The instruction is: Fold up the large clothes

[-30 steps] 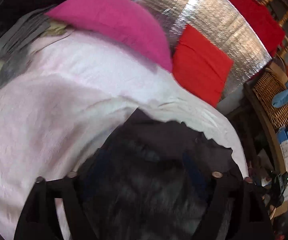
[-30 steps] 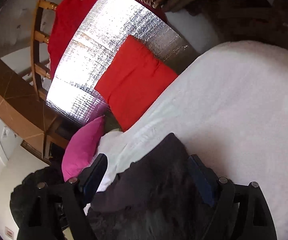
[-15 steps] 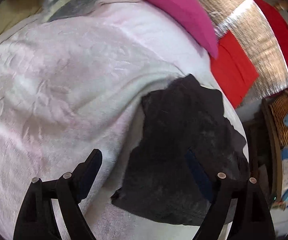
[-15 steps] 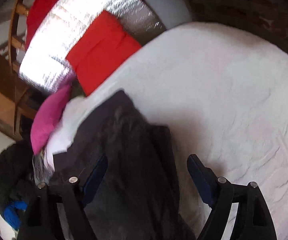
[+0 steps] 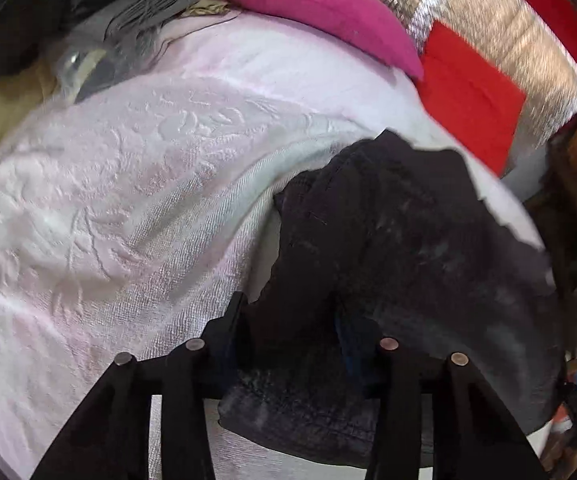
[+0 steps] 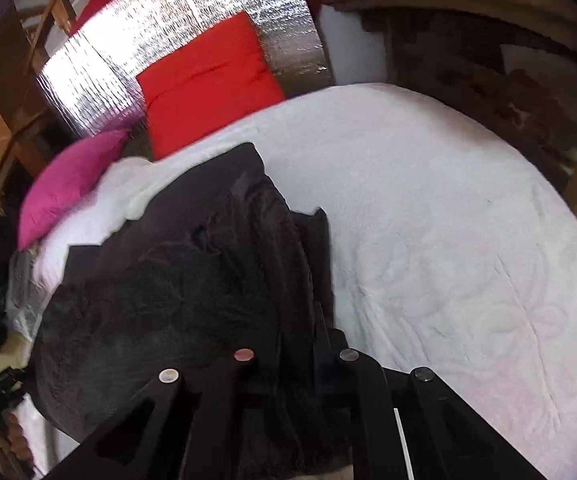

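The dark garment (image 5: pixel 408 260) swallows the left gripper's fingertips (image 5: pixel 244 320), so any pinch there can't be read. Same across the way: cloth buries the right gripper (image 6: pixel 288 360). The red cushion (image 5: pixel 468 96) smears with blur.

The dark charcoal garment (image 5: pixel 408 248) lay rumpled on the pale pink embossed bedspread (image 5: pixel 128 200), spreading ahead of the left gripper (image 5: pixel 292 320), a bunched fold between its closing jaws. Another fold ran back into the right gripper (image 6: pixel 300 344), pinched tight between its fingers.
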Demonstrator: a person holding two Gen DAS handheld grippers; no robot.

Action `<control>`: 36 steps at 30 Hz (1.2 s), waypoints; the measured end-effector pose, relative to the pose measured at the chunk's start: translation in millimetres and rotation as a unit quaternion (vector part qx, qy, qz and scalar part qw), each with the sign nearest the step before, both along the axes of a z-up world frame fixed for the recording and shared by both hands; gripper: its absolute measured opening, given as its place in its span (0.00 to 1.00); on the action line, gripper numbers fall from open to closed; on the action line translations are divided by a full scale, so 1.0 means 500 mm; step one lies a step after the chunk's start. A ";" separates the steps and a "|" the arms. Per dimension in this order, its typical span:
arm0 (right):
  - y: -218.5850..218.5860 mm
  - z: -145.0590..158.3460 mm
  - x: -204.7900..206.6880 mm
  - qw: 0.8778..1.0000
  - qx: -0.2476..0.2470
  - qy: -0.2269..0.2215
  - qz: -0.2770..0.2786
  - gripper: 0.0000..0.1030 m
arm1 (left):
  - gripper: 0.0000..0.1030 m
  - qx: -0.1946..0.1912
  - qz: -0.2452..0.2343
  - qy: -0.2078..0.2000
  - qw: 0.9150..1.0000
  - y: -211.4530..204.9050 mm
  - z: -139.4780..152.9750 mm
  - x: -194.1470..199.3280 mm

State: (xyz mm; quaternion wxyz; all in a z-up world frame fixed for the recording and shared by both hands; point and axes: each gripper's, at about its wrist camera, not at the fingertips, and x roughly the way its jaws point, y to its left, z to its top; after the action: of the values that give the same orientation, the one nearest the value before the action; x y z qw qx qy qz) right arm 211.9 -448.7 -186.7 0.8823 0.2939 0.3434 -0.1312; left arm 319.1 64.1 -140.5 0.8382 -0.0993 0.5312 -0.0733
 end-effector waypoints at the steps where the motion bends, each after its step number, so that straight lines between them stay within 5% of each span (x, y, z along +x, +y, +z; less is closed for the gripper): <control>1: 0.001 -0.027 0.007 1.000 0.005 0.021 -0.001 0.12 | 0.48 0.003 -0.001 0.000 1.000 -0.004 -0.001 0.000; 3: -0.006 -0.065 0.018 0.999 0.038 0.037 0.001 0.16 | 0.54 0.018 -0.001 -0.001 1.000 -0.017 -0.004 -0.001; 8: -0.033 -0.051 0.005 0.996 0.084 0.000 -0.012 0.23 | 0.55 0.043 -0.005 -0.012 0.999 -0.012 0.011 -0.016; 10: -0.051 -0.053 -0.002 0.994 0.111 -0.011 -0.019 0.35 | 0.55 0.068 -0.012 -0.023 0.997 -0.022 0.022 -0.025; 12: -0.056 -0.048 -0.011 0.992 0.118 -0.024 -0.028 0.73 | 0.55 0.088 -0.017 -0.033 0.995 -0.022 0.033 -0.036; 13: -0.063 -0.043 -0.023 0.992 0.113 -0.036 -0.036 0.75 | 0.55 0.096 -0.018 -0.038 0.994 -0.023 0.037 -0.041; 19: -0.038 0.006 -0.047 0.994 0.067 -0.076 -0.049 0.75 | 0.55 0.137 -0.018 -0.064 0.988 -0.018 0.054 -0.058; 26: 0.040 0.047 0.009 0.997 -0.020 -0.071 -0.014 0.75 | 0.55 0.163 -0.024 -0.078 0.983 -0.021 0.048 -0.060; 32: 0.052 -0.019 0.081 1.000 -0.004 0.001 0.017 0.75 | 0.55 0.174 -0.029 -0.083 0.981 -0.025 0.045 -0.058; 36: 0.049 -0.018 0.075 1.000 0.001 -0.005 0.012 0.75 | 0.55 0.181 -0.029 -0.087 0.979 -0.025 0.049 -0.062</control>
State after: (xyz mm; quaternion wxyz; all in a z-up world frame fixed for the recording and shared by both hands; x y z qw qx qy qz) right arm 249.2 -424.1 -195.8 0.8853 0.2911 0.3428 -0.1188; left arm 288.3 51.7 -115.9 0.8828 0.0761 0.4635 -0.0091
